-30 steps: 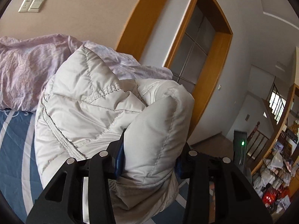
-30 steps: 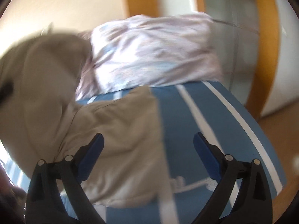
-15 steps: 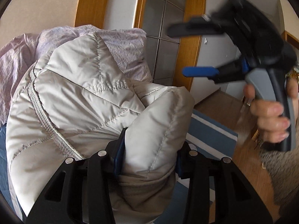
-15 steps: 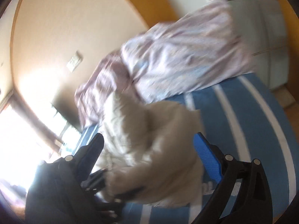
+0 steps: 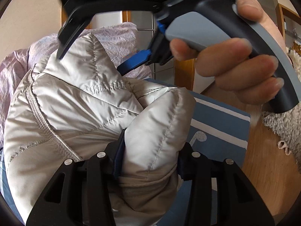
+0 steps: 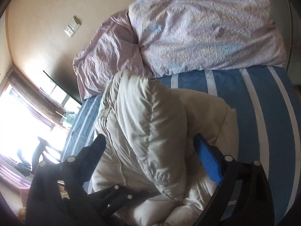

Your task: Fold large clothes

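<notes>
Puffy folds of the cream quilted jacket (image 5: 79, 101) hide most of the left gripper (image 5: 148, 158): only its black frame and a sliver of blue pad show, its jaws clamped on a padded roll of the jacket. The jacket's lower edge is cut off behind that frame. The coat lies bunched on the blue striped bedsheet (image 6: 263, 113), just in front of a crumpled lilac duvet (image 6: 197, 28). From the left camera, the right gripper (image 5: 90, 62) looms blurred, gripped in a hand (image 5: 235, 69) that blocks the doorway behind. Its jaws stand wide, straddling a raised ridge of the jacket; whether its blue pad (image 6: 208, 162) touches the fabric is unclear. Glare washes out the window.
</notes>
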A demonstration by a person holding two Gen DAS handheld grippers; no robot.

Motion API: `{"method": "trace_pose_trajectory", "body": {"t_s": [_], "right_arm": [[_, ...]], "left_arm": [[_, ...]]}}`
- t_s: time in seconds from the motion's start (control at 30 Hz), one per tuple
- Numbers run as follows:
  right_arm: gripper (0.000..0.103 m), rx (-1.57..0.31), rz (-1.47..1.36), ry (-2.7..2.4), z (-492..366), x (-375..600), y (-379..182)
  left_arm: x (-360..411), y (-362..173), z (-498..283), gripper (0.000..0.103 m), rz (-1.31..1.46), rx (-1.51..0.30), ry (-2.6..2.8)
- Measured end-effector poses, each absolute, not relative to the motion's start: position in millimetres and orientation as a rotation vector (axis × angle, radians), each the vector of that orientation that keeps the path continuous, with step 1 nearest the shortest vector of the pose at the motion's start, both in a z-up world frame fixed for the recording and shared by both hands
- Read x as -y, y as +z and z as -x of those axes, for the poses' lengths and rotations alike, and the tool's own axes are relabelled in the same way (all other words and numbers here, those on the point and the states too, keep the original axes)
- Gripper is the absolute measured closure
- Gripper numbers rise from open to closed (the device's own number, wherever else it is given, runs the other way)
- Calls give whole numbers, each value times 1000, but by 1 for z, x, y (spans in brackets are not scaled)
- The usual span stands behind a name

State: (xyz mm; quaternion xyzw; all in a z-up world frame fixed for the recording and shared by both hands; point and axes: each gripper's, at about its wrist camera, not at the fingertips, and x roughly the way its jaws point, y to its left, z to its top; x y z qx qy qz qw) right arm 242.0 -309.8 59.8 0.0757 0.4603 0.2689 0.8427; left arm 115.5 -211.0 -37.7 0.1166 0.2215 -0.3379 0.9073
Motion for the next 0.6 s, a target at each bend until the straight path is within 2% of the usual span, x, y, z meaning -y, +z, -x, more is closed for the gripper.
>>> {"method": "trace_pose_trajectory", "body": {"t_s": [0.07, 0.13, 0.2, 0.23, 0.27, 0.3, 0.4, 0.5, 0.6], "right_arm": [[17, -983, -133, 558, -242, 308, 54], [25, -998, -115, 539, -242, 309, 49], [52, -1008, -116, 508, -244, 316, 43], [59, -1007, -126, 507, -245, 320, 43], [71, -1007, -160, 514, -246, 328, 39], [76, -1011, -181, 512, -249, 332, 37], [82, -1022, -225, 516, -255, 342, 28], [83, -1007, -217, 492, -258, 345, 23], [83, -998, -239, 489, -260, 354, 18]], "left_arm": [[214, -40, -114, 56, -263, -456, -694], [217, -43, -112, 54, -284, -454, -692], [222, -45, -111, 53, -296, -456, -692], [224, -45, -111, 52, -301, -456, -692], [226, -46, -110, 52, -311, -454, -692], [227, -46, -108, 52, -323, -451, -692], [223, -39, -99, 52, -360, -446, -703], [200, -20, -85, 51, -323, -462, -752], [157, 11, -83, 40, -188, -489, -798]]}}
